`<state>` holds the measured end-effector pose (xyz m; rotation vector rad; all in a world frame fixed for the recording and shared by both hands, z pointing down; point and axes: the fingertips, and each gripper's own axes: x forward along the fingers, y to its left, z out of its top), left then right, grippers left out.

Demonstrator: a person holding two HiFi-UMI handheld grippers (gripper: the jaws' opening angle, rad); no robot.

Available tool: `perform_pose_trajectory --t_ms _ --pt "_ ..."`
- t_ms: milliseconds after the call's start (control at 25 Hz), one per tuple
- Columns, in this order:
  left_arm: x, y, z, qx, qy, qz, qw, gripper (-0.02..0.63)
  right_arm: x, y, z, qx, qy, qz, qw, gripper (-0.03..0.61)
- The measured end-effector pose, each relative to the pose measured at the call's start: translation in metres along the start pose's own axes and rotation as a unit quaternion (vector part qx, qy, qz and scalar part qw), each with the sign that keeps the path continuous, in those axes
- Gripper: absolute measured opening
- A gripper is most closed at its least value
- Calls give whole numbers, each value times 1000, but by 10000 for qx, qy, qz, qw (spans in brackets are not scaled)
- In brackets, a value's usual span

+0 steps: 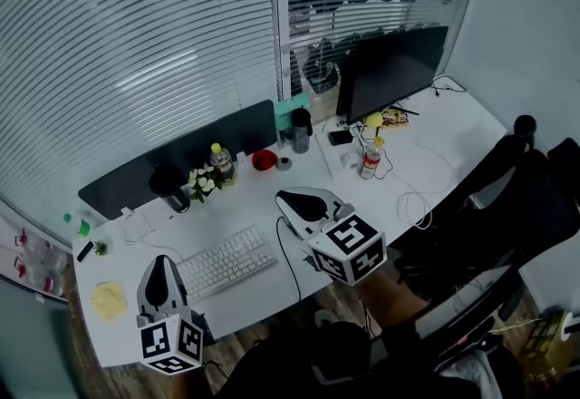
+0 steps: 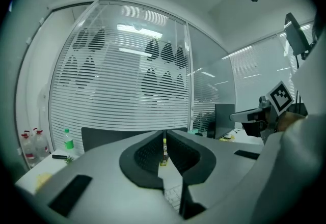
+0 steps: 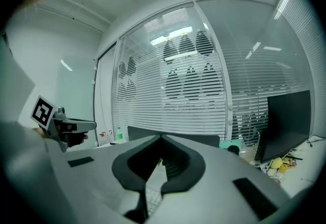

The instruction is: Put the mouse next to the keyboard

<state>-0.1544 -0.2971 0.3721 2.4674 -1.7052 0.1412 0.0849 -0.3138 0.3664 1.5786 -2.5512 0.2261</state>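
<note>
A white keyboard (image 1: 227, 261) lies near the desk's front edge. My left gripper (image 1: 162, 260) hovers just left of it, above the desk's front left part, jaws shut with nothing held. My right gripper (image 1: 282, 199) hovers to the right of and beyond the keyboard, jaws shut and empty. In the left gripper view the left gripper (image 2: 164, 140) points level at the blinds, the keyboard (image 2: 174, 196) just below it. The right gripper view shows the right gripper (image 3: 161, 139) closed above the keyboard (image 3: 153, 198). I see no mouse in any view. A black cable (image 1: 291, 267) runs from under the right gripper towards the front edge.
At the back stand a black monitor (image 1: 390, 71), a dark divider panel (image 1: 181, 157), a bottle (image 1: 220, 161), flowers (image 1: 204, 181), a red bowl (image 1: 264, 159), a black cup (image 1: 301, 130) and a can (image 1: 370, 161). A yellow cloth (image 1: 109, 299) lies front left. A black chair (image 1: 507, 198) stands right.
</note>
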Motion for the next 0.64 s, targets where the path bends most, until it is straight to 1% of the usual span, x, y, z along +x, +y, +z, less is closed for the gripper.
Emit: perform_pose_trajectory --t_ms 160,440,640 --pt "2 1 -1 -42 7 -3 10000 32 3 -2 0 12 20 -17 10000 -2" --pt "3 0 -3 50 53 29 10000 32 5 -5 -4 -18 81 7 10000 0" --pt "5 1 -2 57 55 21 10000 32 5 -10 -4 -65 109 -77 9999 0"
